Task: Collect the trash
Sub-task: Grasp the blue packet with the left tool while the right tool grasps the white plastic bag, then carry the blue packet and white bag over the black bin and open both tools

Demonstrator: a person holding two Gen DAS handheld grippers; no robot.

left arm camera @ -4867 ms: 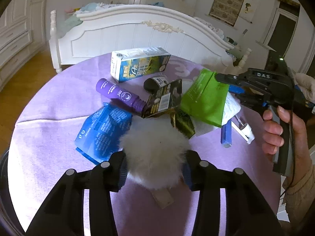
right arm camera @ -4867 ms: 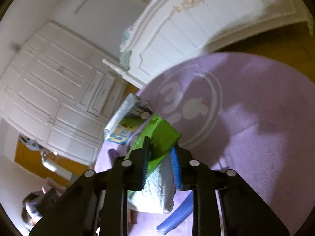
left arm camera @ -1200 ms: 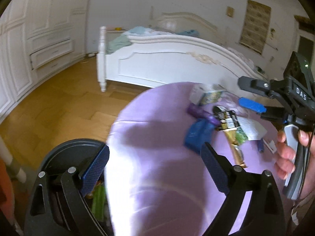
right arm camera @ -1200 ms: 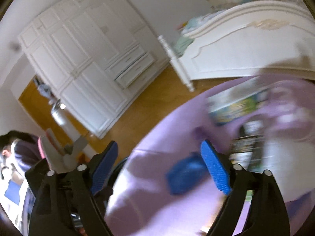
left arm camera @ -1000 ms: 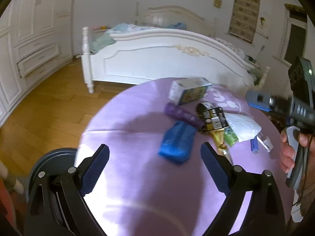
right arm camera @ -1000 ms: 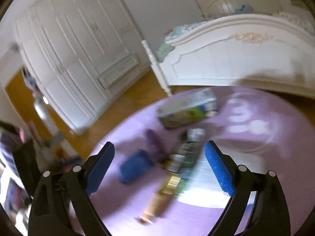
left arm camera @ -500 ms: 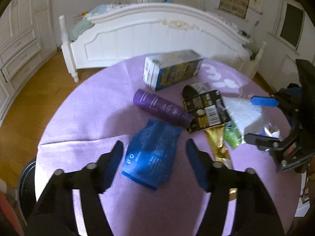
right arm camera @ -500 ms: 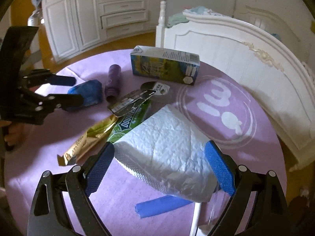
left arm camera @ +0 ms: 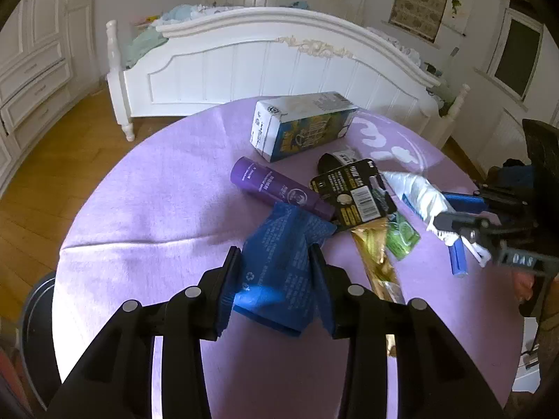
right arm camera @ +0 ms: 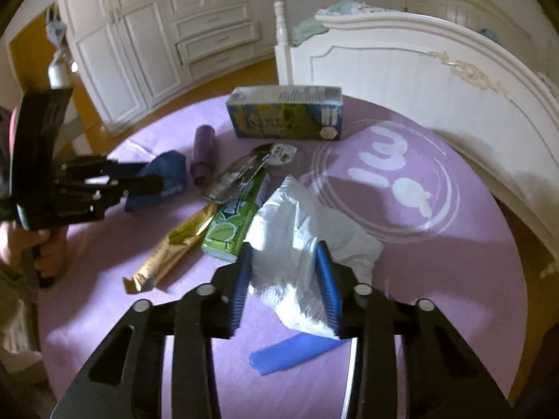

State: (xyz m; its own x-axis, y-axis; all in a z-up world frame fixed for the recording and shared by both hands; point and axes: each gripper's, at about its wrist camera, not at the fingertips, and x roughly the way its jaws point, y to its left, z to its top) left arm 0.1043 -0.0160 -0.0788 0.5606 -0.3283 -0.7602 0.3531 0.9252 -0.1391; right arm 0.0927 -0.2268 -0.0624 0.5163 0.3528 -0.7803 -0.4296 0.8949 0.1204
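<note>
Trash lies on a round table with a purple cloth [left arm camera: 146,209]. My left gripper [left arm camera: 276,265] is shut on a crumpled blue packet [left arm camera: 279,262], which also shows in the right wrist view [right arm camera: 167,174]. My right gripper [right arm camera: 284,262] is shut on a white plastic wrapper [right arm camera: 300,237], seen from the left wrist view [left arm camera: 415,188] too. Loose on the cloth are a purple bottle [left arm camera: 276,188], a milk carton [left arm camera: 304,125], a black card packet [left arm camera: 353,195], a gold wrapper [left arm camera: 374,255] and a green packet [right arm camera: 237,216].
A blue strip [right arm camera: 297,352] lies on the cloth just under my right gripper. A dark round bin [left arm camera: 35,314] stands on the wood floor left of the table. A white bed frame [left arm camera: 279,66] stands behind the table, white cupboards [right arm camera: 139,35] to the left.
Both grippers swung back from the bin side to the table, came down open over the trash and closed: the left on the blue packet, the right on the white wrapper.
</note>
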